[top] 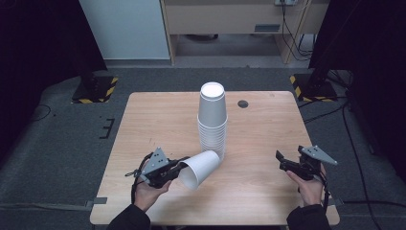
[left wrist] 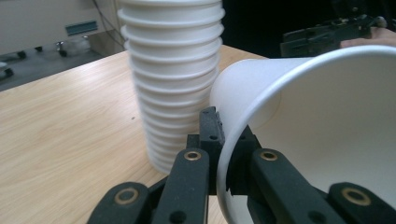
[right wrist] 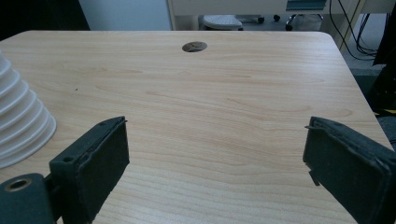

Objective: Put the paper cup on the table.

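High view: left hand-held gripper (top: 178,167) clamps the tilted paper cup's (top: 201,167) rim.
Cup stack (top: 212,120): upside down on surface (top: 268,139), just beside cup.
Right hand-held gripper (top: 282,160): jaws wide apart, empty.

The left gripper (left wrist: 223,154) pinches the rim of a white paper cup (left wrist: 327,140), one jaw inside and one outside. Just beside it, a stack of upside-down cups (left wrist: 173,79) stands on the wooden counter (left wrist: 60,135).

White cups (top: 212,122), black claws (right wrist: 215,163), light wood-grain table (top: 268,129).
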Action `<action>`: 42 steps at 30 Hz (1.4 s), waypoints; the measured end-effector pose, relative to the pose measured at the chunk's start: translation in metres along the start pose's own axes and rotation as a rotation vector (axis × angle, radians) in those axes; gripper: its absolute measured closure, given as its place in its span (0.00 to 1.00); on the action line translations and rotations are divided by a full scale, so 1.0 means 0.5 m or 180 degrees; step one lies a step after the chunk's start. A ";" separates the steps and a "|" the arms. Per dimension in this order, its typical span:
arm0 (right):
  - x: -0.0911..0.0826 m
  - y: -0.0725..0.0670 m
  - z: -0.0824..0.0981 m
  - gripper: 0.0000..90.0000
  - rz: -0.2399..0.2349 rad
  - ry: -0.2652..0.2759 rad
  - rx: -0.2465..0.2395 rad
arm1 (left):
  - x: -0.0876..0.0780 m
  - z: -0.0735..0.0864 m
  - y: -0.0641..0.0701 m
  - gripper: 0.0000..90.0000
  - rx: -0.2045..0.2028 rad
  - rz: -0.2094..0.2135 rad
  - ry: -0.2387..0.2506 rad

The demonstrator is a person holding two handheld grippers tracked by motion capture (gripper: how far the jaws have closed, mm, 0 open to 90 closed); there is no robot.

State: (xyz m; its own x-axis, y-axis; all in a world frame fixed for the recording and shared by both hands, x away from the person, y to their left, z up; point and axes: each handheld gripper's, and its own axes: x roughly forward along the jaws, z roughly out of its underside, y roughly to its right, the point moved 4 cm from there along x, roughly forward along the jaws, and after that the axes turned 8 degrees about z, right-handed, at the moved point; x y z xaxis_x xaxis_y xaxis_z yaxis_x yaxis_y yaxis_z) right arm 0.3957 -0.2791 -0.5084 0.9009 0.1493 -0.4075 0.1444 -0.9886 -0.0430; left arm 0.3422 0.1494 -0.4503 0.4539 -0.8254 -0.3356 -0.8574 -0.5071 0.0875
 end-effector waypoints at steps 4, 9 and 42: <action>0.001 -0.002 0.001 0.08 -0.0002 -0.0009 -0.0017 | -0.027 0.011 -0.010 0.97 -0.0031 -0.0089 -0.0016; 0.002 -0.001 0.004 0.08 0.0001 -0.0018 -0.0010 | -0.058 0.026 -0.024 0.97 -0.0114 -0.0220 -0.0010; 0.028 -0.002 0.051 0.08 0.0014 -0.0559 -0.0304 | -0.166 0.084 -0.137 0.97 -0.1020 -0.1189 -0.0550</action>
State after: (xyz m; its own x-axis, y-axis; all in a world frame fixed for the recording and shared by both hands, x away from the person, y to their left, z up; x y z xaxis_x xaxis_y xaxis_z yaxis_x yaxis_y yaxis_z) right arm 0.3976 -0.2763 -0.5374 0.8177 0.1309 -0.5606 0.1863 -0.9816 0.0426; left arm 0.3528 0.2631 -0.4679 0.6450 -0.5343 -0.5463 -0.5150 -0.8321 0.2058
